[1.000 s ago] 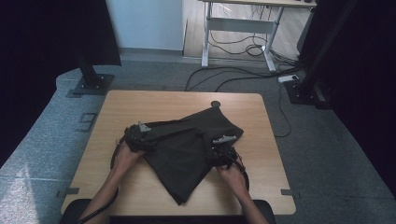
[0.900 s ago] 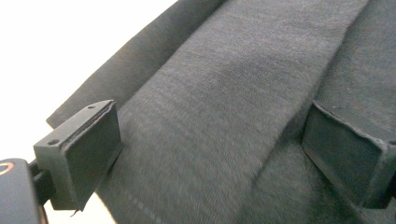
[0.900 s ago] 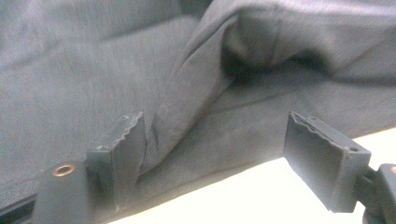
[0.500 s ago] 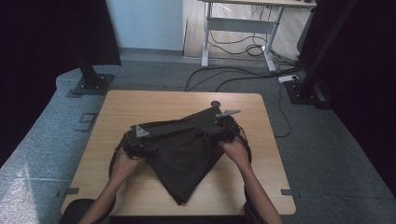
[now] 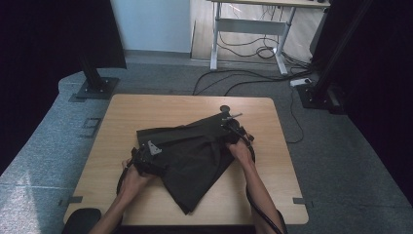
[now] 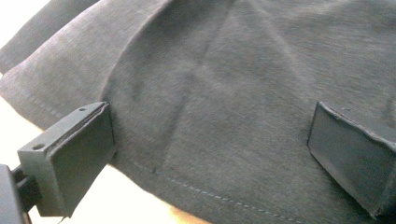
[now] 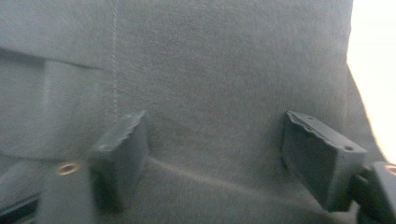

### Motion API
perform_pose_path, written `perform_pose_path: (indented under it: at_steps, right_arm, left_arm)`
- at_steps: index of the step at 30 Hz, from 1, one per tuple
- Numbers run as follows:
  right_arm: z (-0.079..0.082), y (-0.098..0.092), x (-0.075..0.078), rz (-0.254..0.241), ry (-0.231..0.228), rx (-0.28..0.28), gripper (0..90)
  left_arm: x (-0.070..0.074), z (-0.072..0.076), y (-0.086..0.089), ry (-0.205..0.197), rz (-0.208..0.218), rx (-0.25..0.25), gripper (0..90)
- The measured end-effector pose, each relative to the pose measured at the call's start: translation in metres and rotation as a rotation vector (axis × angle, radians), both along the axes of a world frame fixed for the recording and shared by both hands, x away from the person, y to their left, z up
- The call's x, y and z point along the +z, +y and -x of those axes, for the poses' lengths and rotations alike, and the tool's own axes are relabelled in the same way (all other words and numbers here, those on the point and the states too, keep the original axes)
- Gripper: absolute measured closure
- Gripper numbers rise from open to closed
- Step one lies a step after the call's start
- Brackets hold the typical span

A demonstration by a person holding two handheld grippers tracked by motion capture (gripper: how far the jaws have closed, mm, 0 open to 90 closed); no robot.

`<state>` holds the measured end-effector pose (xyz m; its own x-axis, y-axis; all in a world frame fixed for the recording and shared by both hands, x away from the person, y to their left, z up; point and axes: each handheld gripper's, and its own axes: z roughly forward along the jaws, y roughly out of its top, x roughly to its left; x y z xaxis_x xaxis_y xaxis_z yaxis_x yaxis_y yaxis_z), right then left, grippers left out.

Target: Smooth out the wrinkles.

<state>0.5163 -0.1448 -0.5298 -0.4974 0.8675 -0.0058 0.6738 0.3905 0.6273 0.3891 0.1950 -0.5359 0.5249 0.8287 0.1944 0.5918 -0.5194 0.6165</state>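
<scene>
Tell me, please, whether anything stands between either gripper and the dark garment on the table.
Nothing visible does. The left gripper has its jaws spread wide right over the dark garment, near its stitched hem; the right gripper is likewise open against the cloth. On the table nothing else lies near them.

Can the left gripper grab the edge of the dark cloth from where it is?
Probably yes. The left gripper has its jaws wide open right over the stitched hem of the dark cloth, and nothing lies between them and the fabric. It likely only needs to close on it.
</scene>
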Motion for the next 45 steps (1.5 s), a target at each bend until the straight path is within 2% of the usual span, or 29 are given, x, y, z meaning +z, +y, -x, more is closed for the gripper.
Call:
perform_pose_path:
  at_steps: [1, 2, 5, 9, 10, 11, 14, 16, 18, 21, 23, 25, 27, 30, 32, 34, 35, 36, 43, 45]
  right_arm:
    - [0.004, -0.004, -0.003, -0.044, 0.007, -0.021, 25.5]
    - [0.010, -0.007, -0.005, -0.066, 0.005, -0.032, 25.3]
    - [0.034, -0.009, -0.004, -0.061, 0.009, -0.028, 27.8]
    - [0.071, -0.006, -0.001, -0.034, 0.034, 0.015, 28.5]
    - [0.078, -0.004, -0.001, -0.027, 0.035, 0.025, 28.6]
    - [0.092, -0.001, -0.001, -0.024, 0.035, 0.044, 28.8]
    - [0.107, 0.002, -0.003, -0.037, 0.017, 0.046, 28.8]
    - [0.109, 0.001, -0.004, -0.053, 0.006, 0.040, 28.5]
    - [0.108, -0.001, -0.005, -0.069, 0.008, 0.040, 28.4]
    - [0.109, 0.000, -0.005, -0.068, 0.004, 0.039, 28.2]
    - [0.109, -0.001, -0.006, -0.070, 0.000, 0.039, 27.9]
    - [0.109, -0.001, -0.006, -0.072, -0.005, 0.039, 27.8]
    - [0.109, -0.002, -0.007, -0.077, -0.008, 0.040, 27.7]
    - [0.110, -0.002, -0.007, -0.085, -0.012, 0.043, 27.5]
    - [0.110, -0.003, -0.008, -0.093, -0.020, 0.044, 27.4]
    - [0.111, -0.004, -0.009, -0.100, -0.030, 0.043, 27.4]
    - [0.111, -0.005, -0.010, -0.102, -0.034, 0.045, 27.4]
    - [0.112, -0.005, -0.010, -0.103, -0.036, 0.045, 27.4]
    - [0.111, -0.005, -0.010, -0.103, -0.036, 0.046, 27.1]
    - [0.111, -0.005, -0.008, -0.097, -0.022, 0.042, 25.4]
  left_arm:
    - [0.000, -0.003, 0.003, 0.002, 0.002, 0.006, 0.5]
    - [0.000, -0.006, 0.007, 0.001, 0.001, 0.014, 0.5]
    - [0.001, -0.019, 0.017, -0.001, -0.008, 0.046, 0.5]
    - [0.002, -0.048, 0.029, 0.024, -0.013, 0.086, 0.0]
    - [0.003, -0.060, 0.032, 0.045, 0.003, 0.098, 0.0]
    - [0.003, -0.065, 0.034, 0.053, 0.011, 0.099, 0.0]
    - [0.002, -0.074, 0.034, 0.069, 0.031, 0.101, 0.0]
    - [0.006, -0.073, 0.038, 0.083, 0.043, 0.101, 1.5]
    - [0.013, -0.068, 0.044, 0.062, 0.063, 0.118, 2.3]
    - [0.029, -0.056, 0.056, 0.042, 0.164, 0.133, 2.3]
    - [0.038, -0.050, 0.059, 0.022, 0.206, 0.135, 3.7]
    - [0.042, -0.044, 0.057, 0.031, 0.236, 0.116, 4.2]
    - [0.039, -0.040, 0.049, 0.054, 0.236, 0.090, 4.0]
    - [0.024, -0.039, 0.034, 0.117, 0.213, 0.063, 0.0]
    - [0.014, -0.039, 0.029, 0.137, 0.198, 0.073, 0.0]
    - [0.002, -0.039, 0.027, 0.164, 0.155, 0.102, 0.0]
    - [-0.001, -0.038, 0.028, 0.172, 0.177, 0.105, 0.0]
    - [-0.003, -0.036, 0.032, 0.166, 0.212, 0.108, 0.0]
    - [-0.006, -0.032, 0.033, 0.135, 0.214, 0.100, 0.0]
    - [-0.006, -0.032, 0.033, 0.130, 0.216, 0.099, 0.0]
